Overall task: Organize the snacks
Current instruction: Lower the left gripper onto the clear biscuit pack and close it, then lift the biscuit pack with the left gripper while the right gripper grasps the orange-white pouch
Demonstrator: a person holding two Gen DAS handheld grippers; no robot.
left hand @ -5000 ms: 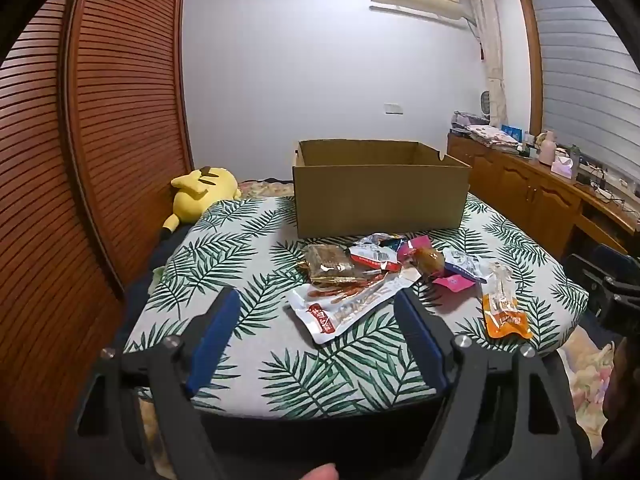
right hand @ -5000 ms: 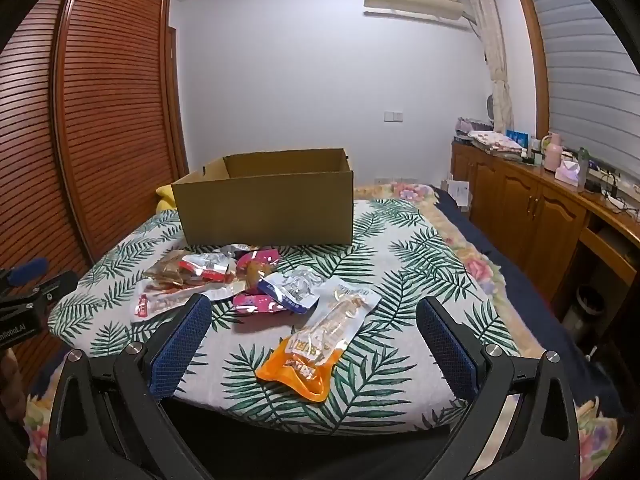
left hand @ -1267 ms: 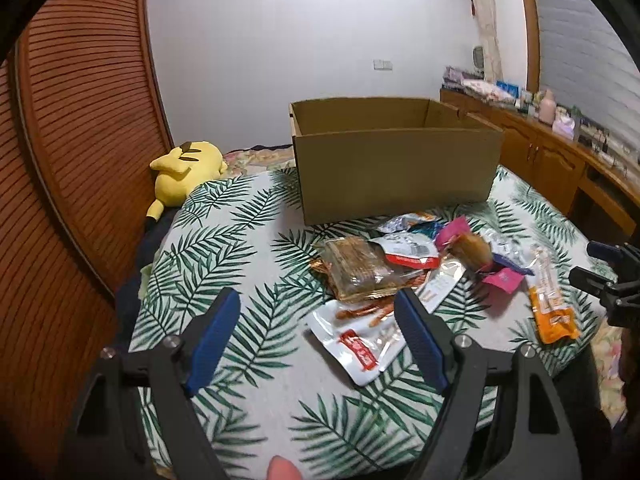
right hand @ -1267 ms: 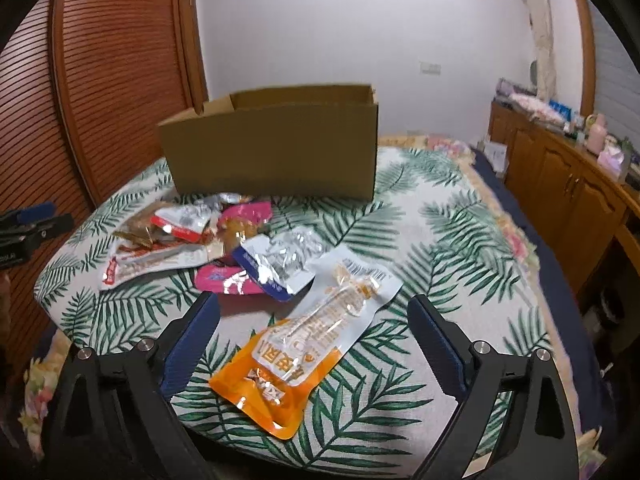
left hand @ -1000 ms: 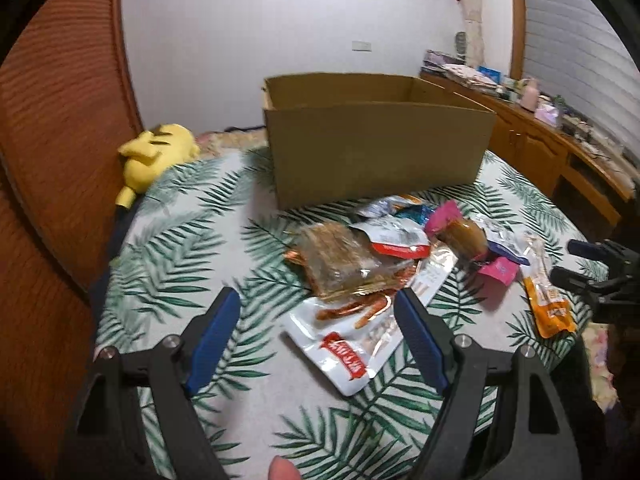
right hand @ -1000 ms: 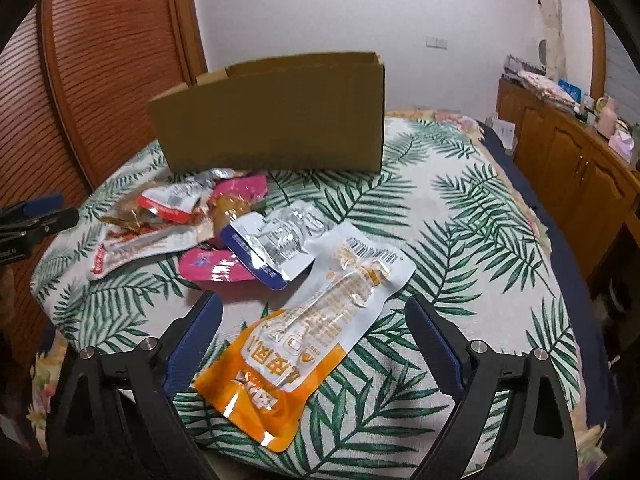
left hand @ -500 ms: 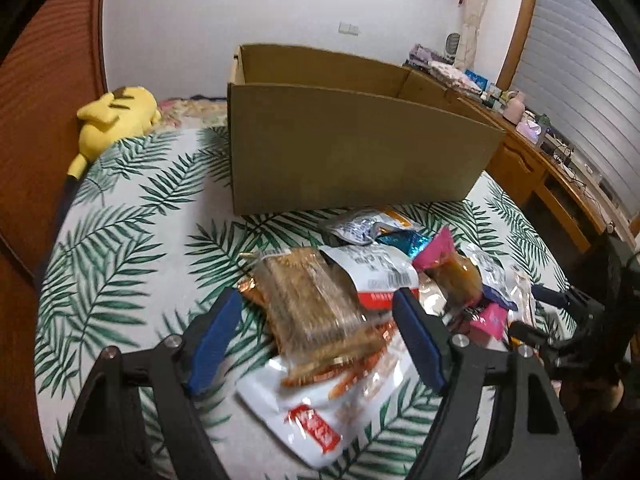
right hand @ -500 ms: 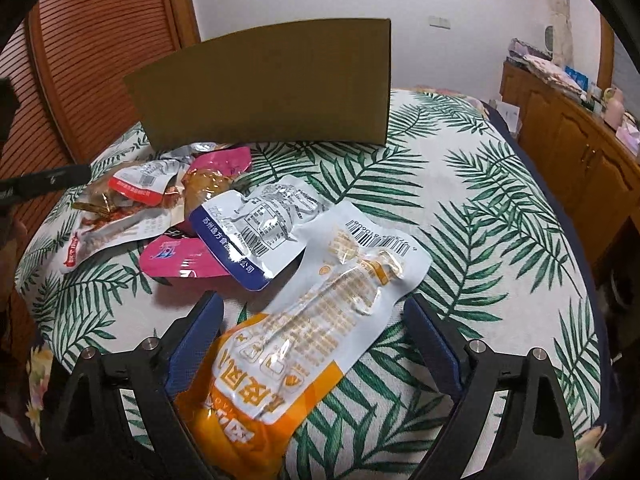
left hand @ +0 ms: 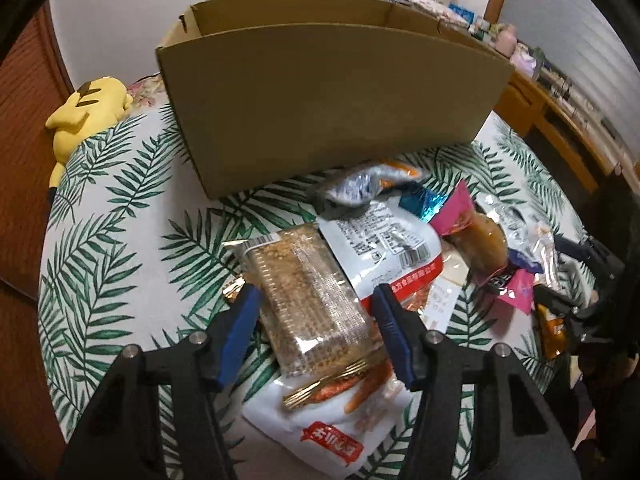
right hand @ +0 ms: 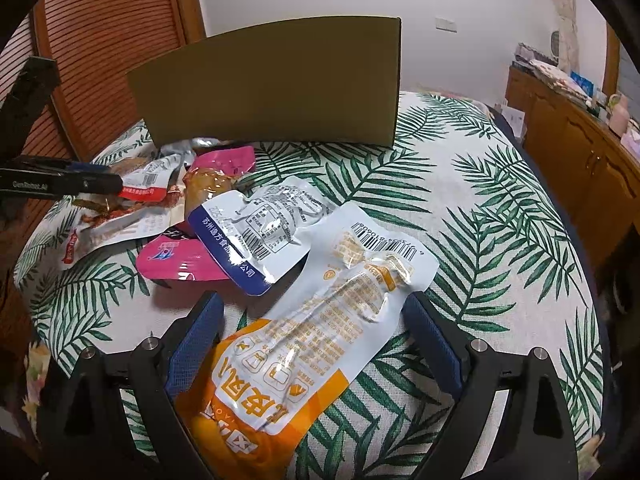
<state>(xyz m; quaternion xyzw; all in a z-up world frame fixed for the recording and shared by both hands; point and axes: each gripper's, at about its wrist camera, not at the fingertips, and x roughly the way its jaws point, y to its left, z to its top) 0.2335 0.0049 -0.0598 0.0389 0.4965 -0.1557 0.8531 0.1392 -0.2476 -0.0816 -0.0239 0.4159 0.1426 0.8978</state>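
An open cardboard box (left hand: 320, 96) stands on the leaf-print table, with a pile of snack packets in front of it. My left gripper (left hand: 316, 300) is open, its fingers on either side of a clear packet of brown crisp snack (left hand: 312, 300) that lies on a white and red packet (left hand: 332, 436). My right gripper (right hand: 314, 308) is open, its fingers on either side of a long white and orange pouch (right hand: 304, 344). A white and blue packet (right hand: 260, 232) and a pink packet (right hand: 180, 260) lie just beyond it. The box also shows in the right wrist view (right hand: 272, 88).
A yellow plush toy (left hand: 88, 112) lies at the table's far left. Wooden slatted doors (right hand: 100, 40) stand to the left, a wooden sideboard (right hand: 580, 152) with clutter to the right. The left gripper shows at the left edge of the right wrist view (right hand: 60, 184).
Both grippers have moved forward and down toward the pile. The left one now straddles the crisp packet, the right one straddles the orange pouch.
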